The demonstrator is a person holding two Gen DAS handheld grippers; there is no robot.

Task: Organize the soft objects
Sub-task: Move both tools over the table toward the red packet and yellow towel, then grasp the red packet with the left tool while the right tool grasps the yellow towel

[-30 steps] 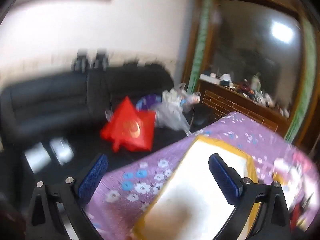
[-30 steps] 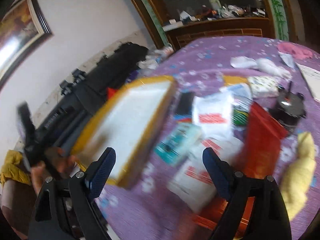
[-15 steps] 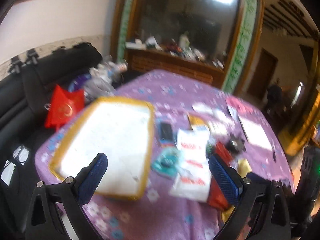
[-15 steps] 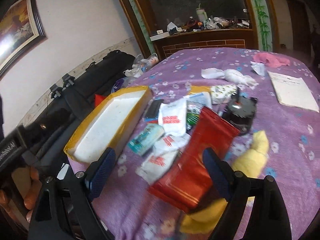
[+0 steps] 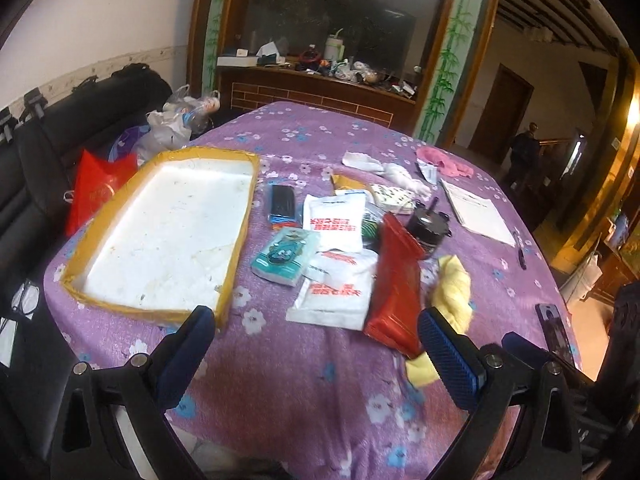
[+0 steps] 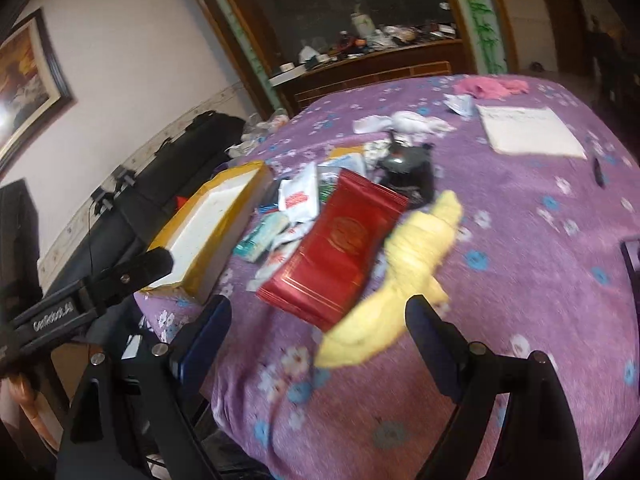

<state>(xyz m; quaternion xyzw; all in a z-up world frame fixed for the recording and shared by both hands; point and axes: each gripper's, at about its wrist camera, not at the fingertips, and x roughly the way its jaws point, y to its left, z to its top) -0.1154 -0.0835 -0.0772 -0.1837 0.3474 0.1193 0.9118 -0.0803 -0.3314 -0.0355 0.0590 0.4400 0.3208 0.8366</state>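
Note:
A yellow-rimmed white foam tray [image 5: 236, 236] lies at the table's left; it also shows in the right wrist view [image 6: 256, 178]. Beside it lie white packets [image 5: 334, 220], a teal tissue pack [image 5: 284, 256], a red pouch [image 5: 396, 280] [image 6: 340, 240] and a yellow cloth [image 5: 452, 292] [image 6: 416, 248]. A pink cloth [image 5: 442, 162] [image 6: 492, 86] and white socks [image 5: 384, 168] lie farther back. My left gripper [image 5: 312, 344] is open and empty above the near table edge. My right gripper [image 6: 316, 336] is open and empty, just short of the yellow cloth.
A purple flowered cloth [image 5: 320, 380] covers the table. A black round device [image 5: 426, 228], a white paper pad [image 5: 476, 208], a pen [image 5: 520, 254] and a phone [image 5: 554, 328] lie at the right. A black sofa [image 5: 48, 128] with bags stands left.
Both cameras swung from the sofa and tray toward the table middle. My right gripper has moved right, toward the yellow cloth. Both grippers stay open.

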